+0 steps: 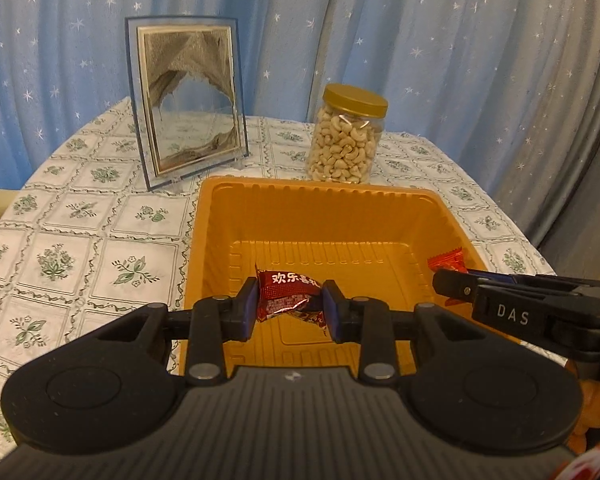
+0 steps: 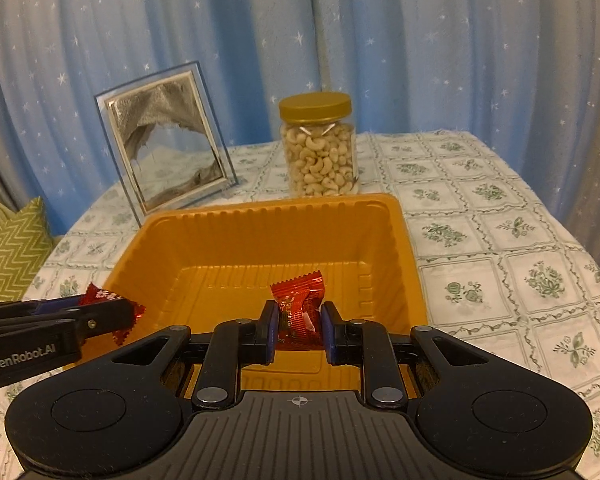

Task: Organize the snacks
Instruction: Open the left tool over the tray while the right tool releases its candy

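Orange plastic tray [image 1: 320,216] lies directly under both tools. The left tool [image 1: 290,306] pinches a dark red candy [image 1: 288,294] by its ends, long axis crosswise between the pads. The right tool [image 2: 299,330] clamps a brighter red candy [image 2: 300,304] standing on end. Both hang over the tray's near half, so release needs only opening.

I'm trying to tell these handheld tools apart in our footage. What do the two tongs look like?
Both tongs are matte black plastic with a ribbed body, two round domes, silver rivets and blue pads inside the fingers. The left tongs carry white "GenRobot.AI" lettering on the side, the right tongs white "DAS". No cables or sleeves show.
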A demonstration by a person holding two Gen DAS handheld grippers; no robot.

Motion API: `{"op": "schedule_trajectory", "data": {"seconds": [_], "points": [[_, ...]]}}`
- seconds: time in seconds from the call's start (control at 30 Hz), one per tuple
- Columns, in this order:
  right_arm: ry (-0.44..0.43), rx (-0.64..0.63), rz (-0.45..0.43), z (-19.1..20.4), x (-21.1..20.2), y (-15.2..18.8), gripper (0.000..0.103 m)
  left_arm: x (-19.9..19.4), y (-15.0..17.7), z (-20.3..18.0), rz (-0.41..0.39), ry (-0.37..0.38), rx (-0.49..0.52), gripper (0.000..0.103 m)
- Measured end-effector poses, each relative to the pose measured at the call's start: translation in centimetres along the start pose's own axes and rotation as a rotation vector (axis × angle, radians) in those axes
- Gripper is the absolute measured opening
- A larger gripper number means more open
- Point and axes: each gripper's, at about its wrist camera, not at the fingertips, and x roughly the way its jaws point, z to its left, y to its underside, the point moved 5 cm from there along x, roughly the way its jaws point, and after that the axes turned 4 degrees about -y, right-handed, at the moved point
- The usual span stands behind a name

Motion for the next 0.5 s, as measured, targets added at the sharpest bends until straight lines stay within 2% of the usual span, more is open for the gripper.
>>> {"op": "schedule_trajectory", "data": {"seconds": [0.13, 0.2, 0.5], "points": [[0.004, -0.002, 0.010, -0.2, 0.8, 0.0, 0.023, 1.1, 0.1, 0.2, 0.008, -0.005, 0.004, 0.032], [0.004, 0.003, 0.014, -0.3, 1.1, -0.1, 0.023, 1.3, 0.2, 0.5, 0.004, -0.006, -0.006, 0.038], [-0.011, 0.015, 0.025, -0.2, 1.4, 0.0, 0.023, 0.7, 0.1, 0.9, -0.006, -0.014, -0.011, 0.039]]}}
